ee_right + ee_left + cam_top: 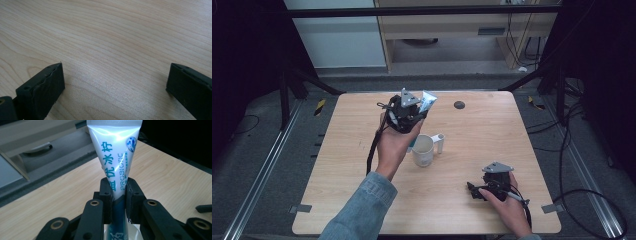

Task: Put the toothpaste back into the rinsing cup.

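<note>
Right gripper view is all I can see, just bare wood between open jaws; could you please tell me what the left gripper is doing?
Observer: The left gripper is shut on a toothpaste tube, held above the table.
Operator: Thank you. Is anything standing on the table?
Observer: Yes, a white mug stands near the middle.
Operator: Anything beside it?
Observer: A small white object sits just right of the mug; I cannot tell what it is.
</note>
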